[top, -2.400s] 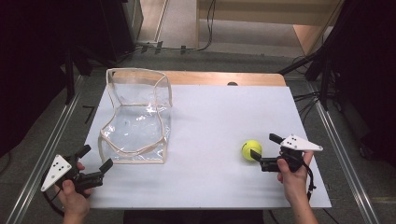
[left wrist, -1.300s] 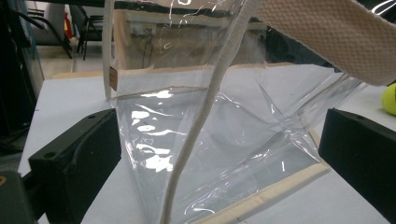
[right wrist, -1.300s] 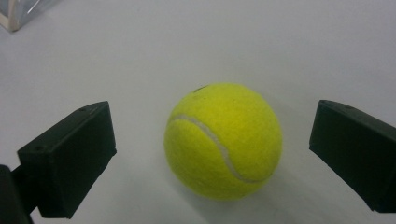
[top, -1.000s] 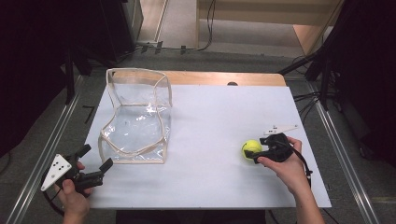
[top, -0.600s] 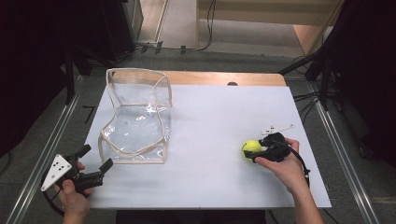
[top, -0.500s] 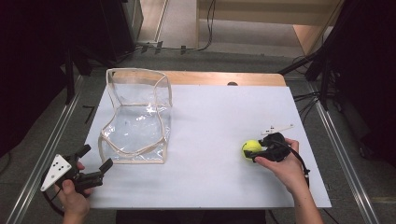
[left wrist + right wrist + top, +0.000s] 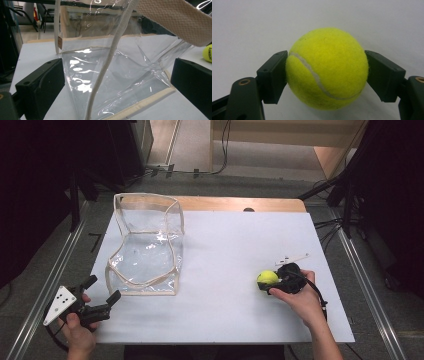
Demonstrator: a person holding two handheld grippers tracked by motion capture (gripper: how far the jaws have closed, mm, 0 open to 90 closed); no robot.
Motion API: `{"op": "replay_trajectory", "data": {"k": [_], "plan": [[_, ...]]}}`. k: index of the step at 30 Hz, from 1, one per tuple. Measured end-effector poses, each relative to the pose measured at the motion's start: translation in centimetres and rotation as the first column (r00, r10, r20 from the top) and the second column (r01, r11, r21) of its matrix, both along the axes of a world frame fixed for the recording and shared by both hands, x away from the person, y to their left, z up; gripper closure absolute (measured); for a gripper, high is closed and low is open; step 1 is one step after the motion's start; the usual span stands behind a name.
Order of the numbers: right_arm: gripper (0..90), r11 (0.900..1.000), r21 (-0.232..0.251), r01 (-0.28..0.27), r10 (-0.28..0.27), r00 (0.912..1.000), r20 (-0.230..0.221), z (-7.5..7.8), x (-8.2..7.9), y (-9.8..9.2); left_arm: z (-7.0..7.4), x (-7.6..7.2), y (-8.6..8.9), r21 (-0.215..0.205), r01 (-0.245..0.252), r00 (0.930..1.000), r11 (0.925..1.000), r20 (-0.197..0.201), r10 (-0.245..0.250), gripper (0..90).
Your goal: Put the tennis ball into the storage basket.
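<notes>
Right gripper view, fuzzy round tennis ball (image 7: 327, 68) pinched btwn right tool (image 7: 327, 75)

tennis ball (image 7: 327, 68): yellow-green, white seam | bag (image 7: 145, 245): clear, beige trim | table (image 7: 235, 250): white

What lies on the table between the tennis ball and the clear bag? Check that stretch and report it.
Nothing visible. The right gripper is shut on the tennis ball at the table's right side; the clear bag stands at the left, and the white surface between them is bare. The left gripper is open, just short of the bag's near corner.
</notes>
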State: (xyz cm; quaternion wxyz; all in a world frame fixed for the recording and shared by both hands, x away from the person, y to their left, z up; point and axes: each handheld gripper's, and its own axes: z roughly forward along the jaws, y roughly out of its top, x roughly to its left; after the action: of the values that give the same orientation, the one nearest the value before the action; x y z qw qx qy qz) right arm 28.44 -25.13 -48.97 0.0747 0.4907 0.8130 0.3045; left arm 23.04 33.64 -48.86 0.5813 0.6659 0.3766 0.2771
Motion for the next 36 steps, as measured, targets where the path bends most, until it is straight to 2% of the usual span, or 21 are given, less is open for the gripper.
{"op": "replay_trajectory", "data": {"k": [9, 36], "plan": [[21.9, 1.000, 0.008, 0.001, -0.001, 1.0000, 0.004, -0.09, -0.01, -0.01, 0.04, -0.17, -0.11, 0.003, 0.029, 0.9995, 0.9996, 0.009, -0.029, 0.0], [21.8, 1.000, 0.003, 0.009, -0.009, 0.9999, 0.011, -0.51, 0.15, 0.73, 0.00, -0.12, -0.10, 0.005, 0.026, 0.9996, 0.9996, 0.005, -0.027, 0.0]]}}
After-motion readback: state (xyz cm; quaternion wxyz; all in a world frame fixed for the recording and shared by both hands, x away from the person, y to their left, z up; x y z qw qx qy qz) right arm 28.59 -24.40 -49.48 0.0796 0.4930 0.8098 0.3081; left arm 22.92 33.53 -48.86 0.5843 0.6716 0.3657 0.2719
